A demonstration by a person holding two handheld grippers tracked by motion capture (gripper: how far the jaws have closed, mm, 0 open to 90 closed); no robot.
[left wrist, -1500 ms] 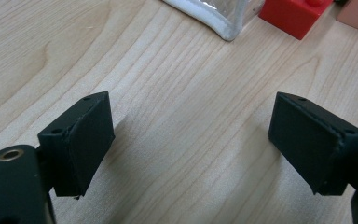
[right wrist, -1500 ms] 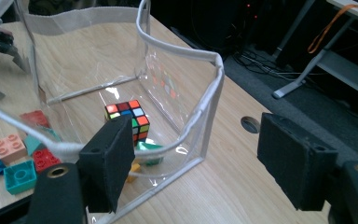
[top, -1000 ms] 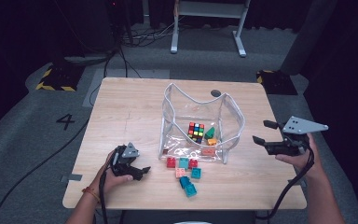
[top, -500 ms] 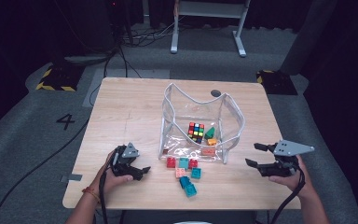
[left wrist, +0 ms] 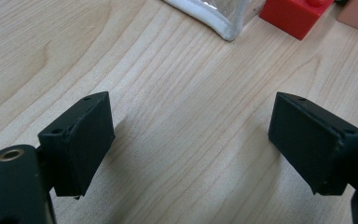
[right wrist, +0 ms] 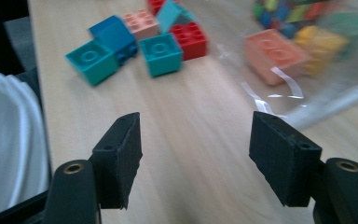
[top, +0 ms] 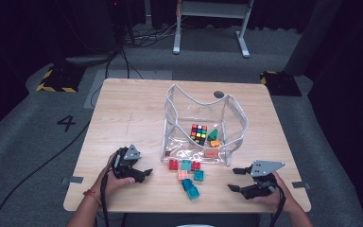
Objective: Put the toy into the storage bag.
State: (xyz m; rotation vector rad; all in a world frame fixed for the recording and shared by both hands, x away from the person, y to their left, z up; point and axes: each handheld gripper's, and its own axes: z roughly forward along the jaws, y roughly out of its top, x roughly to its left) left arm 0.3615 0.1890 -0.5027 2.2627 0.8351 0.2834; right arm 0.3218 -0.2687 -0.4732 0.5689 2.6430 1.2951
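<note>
On table (top: 132,109), blocks (top: 187,176) lie btwn both grippers' open fingers.

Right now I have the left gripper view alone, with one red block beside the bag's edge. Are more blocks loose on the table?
Observer: Yes, several loose blocks in red, teal, pink and blue lie in front of the clear bag.
Operator: What is inside the bag?
Observer: A colour cube with a green block beside it.
Operator: And the other gripper?
Observer: The right gripper is right of the blocks; its jaws have just been closing, nothing between them.
</note>
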